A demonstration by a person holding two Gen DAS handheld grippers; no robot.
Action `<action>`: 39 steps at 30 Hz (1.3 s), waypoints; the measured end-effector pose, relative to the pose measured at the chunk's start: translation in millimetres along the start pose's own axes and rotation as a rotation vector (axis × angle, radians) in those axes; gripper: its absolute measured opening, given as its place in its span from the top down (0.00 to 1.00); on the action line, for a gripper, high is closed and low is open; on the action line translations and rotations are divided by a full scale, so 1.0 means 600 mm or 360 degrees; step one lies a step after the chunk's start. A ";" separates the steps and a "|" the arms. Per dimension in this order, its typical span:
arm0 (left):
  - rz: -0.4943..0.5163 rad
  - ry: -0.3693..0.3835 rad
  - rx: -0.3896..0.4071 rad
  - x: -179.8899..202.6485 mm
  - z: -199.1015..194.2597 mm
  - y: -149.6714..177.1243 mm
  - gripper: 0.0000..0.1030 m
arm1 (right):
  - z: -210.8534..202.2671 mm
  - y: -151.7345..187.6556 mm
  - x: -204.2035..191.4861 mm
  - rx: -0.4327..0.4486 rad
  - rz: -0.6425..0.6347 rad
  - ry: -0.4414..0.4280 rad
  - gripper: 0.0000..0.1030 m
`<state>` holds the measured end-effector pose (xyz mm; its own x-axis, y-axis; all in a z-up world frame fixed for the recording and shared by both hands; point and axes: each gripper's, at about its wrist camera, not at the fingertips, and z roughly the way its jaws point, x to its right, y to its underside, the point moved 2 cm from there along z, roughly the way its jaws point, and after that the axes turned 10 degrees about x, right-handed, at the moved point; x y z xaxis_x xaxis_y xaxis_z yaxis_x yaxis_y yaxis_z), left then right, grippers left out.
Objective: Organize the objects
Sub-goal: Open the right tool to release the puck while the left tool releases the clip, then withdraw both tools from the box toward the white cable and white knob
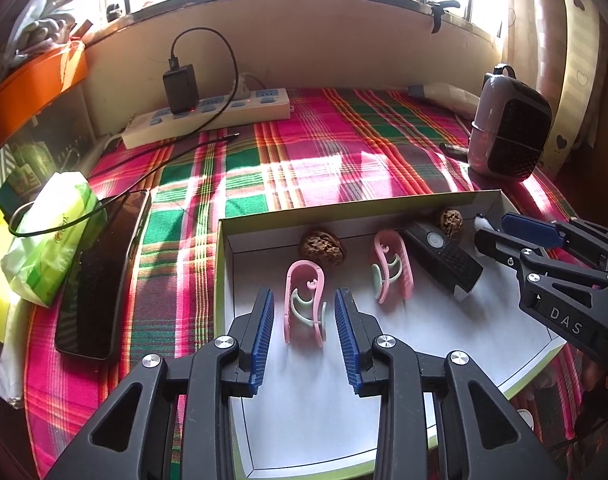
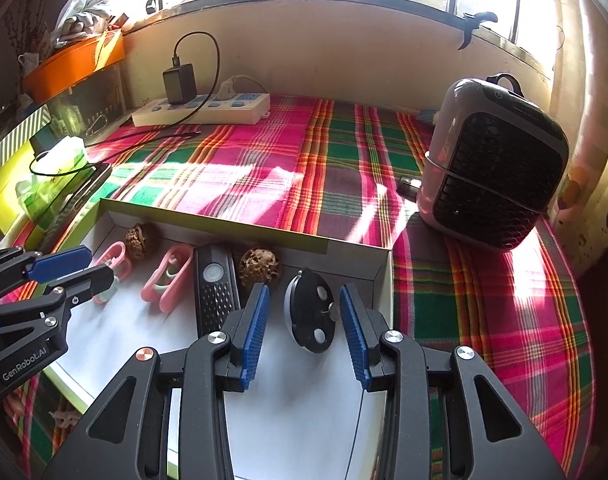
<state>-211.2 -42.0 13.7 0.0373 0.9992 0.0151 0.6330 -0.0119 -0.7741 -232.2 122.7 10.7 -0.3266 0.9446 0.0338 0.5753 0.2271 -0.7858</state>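
Both grippers hovered in the box (image 1: 383,210), jaws spread: left gripper (image 1: 304,312) around a pink clip (image 1: 304,308), right gripper (image 2: 304,312) around a black disc (image 2: 309,312). Lifting straight out seemed safest.

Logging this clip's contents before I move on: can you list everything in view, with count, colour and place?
Shallow cardboard box: one, white inside, green rim, on plaid cloth.
Plastic clips: two, pink with pale green, in box, left part.
Walnuts: two, brown, along box's far wall.
Ribbed remote-like device: one, black, mid box.
Round disc: one, black, in box, right end.
Power strip: one, white, blue sockets, far left by wall; black charger plugged in.
Small heater-like appliance: one, pale pink and black, right.
Tissue pack: one, green, left.
Left gripper: open around a clip.
Right gripper: open around the disc.
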 end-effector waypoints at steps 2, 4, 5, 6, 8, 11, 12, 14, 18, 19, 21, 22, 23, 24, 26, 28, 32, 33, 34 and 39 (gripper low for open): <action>-0.0005 -0.0001 0.0009 -0.001 -0.007 0.002 0.71 | -0.006 0.001 -0.002 0.0007 0.0002 -0.0002 0.63; -0.0011 0.0001 0.0019 -0.001 -0.015 0.003 0.71 | -0.011 0.003 -0.003 0.0013 0.0007 -0.0001 0.63; -0.0012 0.0002 0.0023 -0.001 -0.019 0.003 0.71 | -0.014 0.003 -0.003 0.0016 0.0010 -0.0002 0.63; -0.0015 -0.0005 0.0026 -0.002 -0.022 0.004 0.71 | -0.016 0.004 -0.003 0.0016 0.0016 0.0000 0.63; -0.0013 -0.0005 0.0037 -0.002 -0.030 0.005 0.71 | -0.022 0.006 -0.003 0.0021 0.0025 -0.0004 0.63; -0.0012 -0.0012 0.0044 -0.002 -0.039 0.008 0.71 | -0.030 0.008 -0.004 0.0029 0.0032 -0.0003 0.63; -0.0014 -0.0014 0.0045 -0.002 -0.042 0.009 0.71 | -0.033 0.010 -0.005 0.0033 0.0036 -0.0002 0.63; -0.0018 -0.0016 0.0054 -0.003 -0.049 0.012 0.71 | -0.039 0.013 -0.006 0.0035 0.0041 -0.0003 0.63; -0.0017 -0.0013 0.0070 0.000 -0.066 0.019 0.71 | -0.051 0.018 -0.008 0.0045 0.0059 -0.0011 0.63; -0.0017 -0.0016 0.0072 0.001 -0.070 0.020 0.71 | -0.055 0.019 -0.008 0.0049 0.0063 -0.0010 0.63; -0.0025 -0.0009 0.0077 0.001 -0.077 0.024 0.71 | -0.062 0.023 -0.008 0.0054 0.0073 -0.0010 0.63; -0.0029 -0.0012 0.0082 0.000 -0.081 0.026 0.71 | -0.065 0.025 -0.009 0.0055 0.0084 -0.0015 0.63; -0.0032 -0.0011 0.0088 -0.001 -0.085 0.027 0.71 | -0.069 0.026 -0.008 0.0057 0.0092 -0.0021 0.63; -0.0037 -0.0012 0.0089 -0.002 -0.088 0.029 0.71 | -0.072 0.028 -0.008 0.0060 0.0097 -0.0024 0.63; -0.0046 -0.0009 0.0094 -0.004 -0.095 0.033 0.71 | -0.080 0.031 -0.009 0.0072 0.0099 -0.0023 0.63; -0.0053 -0.0011 0.0090 -0.006 -0.098 0.038 0.71 | -0.085 0.034 -0.009 0.0074 0.0105 -0.0021 0.63; -0.0063 -0.0012 0.0086 -0.009 -0.106 0.049 0.71 | -0.099 0.042 -0.007 0.0091 0.0118 -0.0022 0.63; -0.0068 -0.0012 0.0087 -0.009 -0.109 0.051 0.71 | -0.104 0.043 -0.006 0.0100 0.0123 -0.0024 0.63; -0.0075 -0.0015 0.0091 -0.011 -0.112 0.054 0.71 | -0.108 0.044 -0.005 0.0106 0.0133 -0.0025 0.63; -0.0099 -0.0019 0.0104 -0.018 -0.131 0.071 0.71 | -0.129 0.055 0.001 0.0134 0.0155 -0.0018 0.63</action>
<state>-123.4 -56.2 30.3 -0.0100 0.9983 0.0572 0.5820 0.0523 -0.8115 -155.2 149.5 32.6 -0.2812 0.9583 -0.0517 0.5397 0.1134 -0.8342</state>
